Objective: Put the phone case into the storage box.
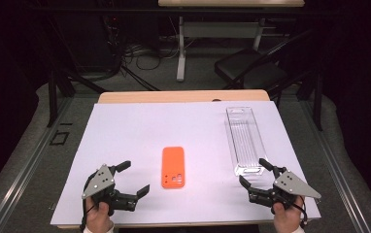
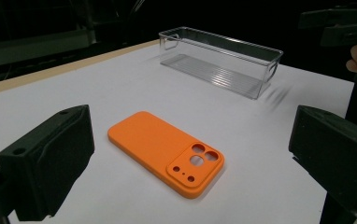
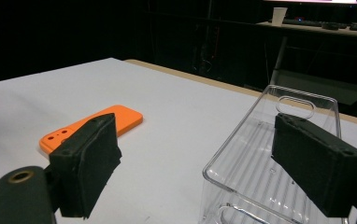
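An orange phone case [image 1: 173, 167] lies flat in the middle of the white table, camera cut-outs toward the near edge. A long clear plastic tray [image 1: 245, 140] lies at the right, empty. My left gripper [image 1: 134, 178] rests near the front left edge, jaws wide open, pointing toward the orange phone case [image 2: 166, 150], with nothing between them. My right gripper [image 1: 255, 172] stands open at the front right, just short of the clear tray's near end; the clear tray [image 3: 260, 154] lies ahead between its jaws without contact, and the orange phone case [image 3: 90, 126] sits off to its left.
The white table top [image 1: 135, 126] has a wooden strip along its far edge. Beyond it stand a desk frame, cables and a dark chair [image 1: 251, 65] on the floor. A person's hands hold both grippers at the near edge.
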Demonstrator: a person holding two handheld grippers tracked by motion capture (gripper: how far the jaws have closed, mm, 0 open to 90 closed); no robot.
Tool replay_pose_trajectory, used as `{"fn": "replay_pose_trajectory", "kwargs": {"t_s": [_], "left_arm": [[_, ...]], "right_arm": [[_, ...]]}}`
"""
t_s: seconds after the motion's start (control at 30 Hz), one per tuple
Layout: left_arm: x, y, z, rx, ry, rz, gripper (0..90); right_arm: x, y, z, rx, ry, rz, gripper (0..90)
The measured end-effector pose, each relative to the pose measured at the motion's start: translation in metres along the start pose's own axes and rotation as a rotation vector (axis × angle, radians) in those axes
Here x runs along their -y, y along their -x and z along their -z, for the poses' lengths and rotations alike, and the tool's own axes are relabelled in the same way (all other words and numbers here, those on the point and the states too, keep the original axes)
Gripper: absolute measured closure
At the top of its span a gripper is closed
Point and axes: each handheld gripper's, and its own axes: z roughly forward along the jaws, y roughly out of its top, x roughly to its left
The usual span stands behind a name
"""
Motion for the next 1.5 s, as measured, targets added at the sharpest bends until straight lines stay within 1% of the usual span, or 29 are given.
{"fn": "replay_pose_trajectory", "kwargs": {"t_s": [0.03,0.1,0.23,0.3,0.33,0.37,0.4,0.43,0.47,0.5,0.53,0.6,0.67,0.73,0.77,0.8,0.83,0.9,0.97,1.0,1.07,1.1,1.13,1.17,1.23,1.33,1.37,1.43,1.5], "left_arm": [[0.000,0.000,0.000,0.001,0.008,0.005,0.5],[-0.001,0.000,0.000,0.007,0.004,0.014,0.5],[-0.003,0.002,-0.001,-0.003,-0.011,0.032,0.5],[-0.004,0.002,-0.001,0.006,-0.014,0.037,0.5],[-0.005,0.002,-0.002,0.026,-0.020,0.050,0.5],[-0.005,0.002,-0.003,0.025,-0.017,0.062,0.5],[-0.005,0.002,-0.005,0.035,-0.015,0.082,0.4],[-0.005,0.002,-0.007,0.045,-0.014,0.087,0.4],[-0.005,0.003,-0.008,0.043,-0.027,0.083,0.4],[-0.005,0.003,-0.008,0.043,-0.027,0.083,0.4],[-0.005,0.005,-0.012,0.031,-0.046,0.091,0.4],[-0.005,0.005,-0.016,0.027,-0.057,0.097,0.5],[-0.006,0.006,-0.020,0.038,-0.072,0.108,0.4],[-0.008,0.007,-0.024,0.030,-0.089,0.107,0.5],[-0.009,0.008,-0.027,0.022,-0.109,0.108,0.5],[-0.009,0.009,-0.030,0.020,-0.123,0.103,0.4],[-0.011,0.010,-0.033,0.005,-0.140,0.087,0.4],[-0.015,0.011,-0.039,-0.009,-0.170,0.078,0.4],[-0.018,0.012,-0.044,-0.006,-0.191,0.092,0.5],[-0.018,0.012,-0.044,-0.006,-0.191,0.092,0.5],[-0.022,0.014,-0.050,-0.008,-0.199,0.098,0.6],[-0.025,0.014,-0.053,-0.012,-0.205,0.099,0.7],[-0.029,0.014,-0.058,-0.027,-0.217,0.090,1.0],[-0.031,0.015,-0.060,-0.029,-0.218,0.091,1.5],[-0.036,0.014,-0.065,-0.029,-0.217,0.079,5.1],[-0.043,0.013,-0.069,-0.020,-0.217,0.083,14.3],[-0.043,0.013,-0.069,-0.020,-0.217,0.083,15.9],[-0.050,0.013,-0.075,-0.032,-0.225,0.082,16.3],[-0.054,0.014,-0.079,-0.036,-0.240,0.072,19.0]], "right_arm": [[0.000,0.000,0.000,-0.001,-0.003,-0.001,14.2],[0.001,0.000,0.000,0.004,-0.006,0.006,14.2],[0.001,0.000,0.000,0.006,-0.011,-0.008,14.2],[0.001,0.000,0.001,0.006,-0.010,-0.005,14.2],[0.001,0.000,0.001,0.004,-0.008,-0.011,14.2],[0.000,-0.001,0.001,0.006,0.000,-0.008,14.2],[0.000,-0.001,0.001,0.011,0.001,-0.004,14.2],[0.000,-0.001,0.001,0.011,-0.003,-0.006,14.2],[0.000,-0.001,0.001,0.012,-0.007,-0.010,14.2],[0.000,-0.001,0.001,0.012,-0.007,-0.010,14.2],[0.001,0.000,-0.001,0.013,-0.010,-0.006,14.2],[0.002,0.001,-0.001,0.015,-0.014,-0.011,14.2],[0.002,0.001,-0.002,0.012,-0.018,-0.021,14.3],[0.003,0.001,-0.001,0.013,-0.020,-0.025,14.2],[0.003,0.001,-0.001,0.013,-0.021,-0.025,14.2],[0.003,0.001,0.000,0.013,-0.020,-0.026,14.2],[0.002,0.001,0.000,0.014,-0.022,-0.026,14.2],[0.003,0.000,-0.001,0.016,-0.022,-0.027,14.2],[0.004,0.000,-0.002,0.019,-0.028,-0.030,14.2],[0.004,0.000,-0.002,0.019,-0.028,-0.030,14.2],[0.004,0.000,-0.003,0.018,-0.035,-0.035,14.3],[0.005,-0.001,-0.004,0.018,-0.039,-0.034,14.3],[0.005,-0.001,-0.004,0.015,-0.044,-0.033,14.2],[0.005,-0.002,-0.004,0.014,-0.043,-0.032,14.3],[0.005,-0.002,-0.004,0.015,-0.045,-0.024,14.2],[0.005,-0.002,-0.004,0.015,-0.046,-0.026,14.3],[0.005,-0.002,-0.004,0.015,-0.046,-0.029,14.2],[0.005,-0.001,-0.004,0.016,-0.048,-0.030,14.2],[0.005,-0.001,-0.004,0.015,-0.046,-0.031,14.2]]}}
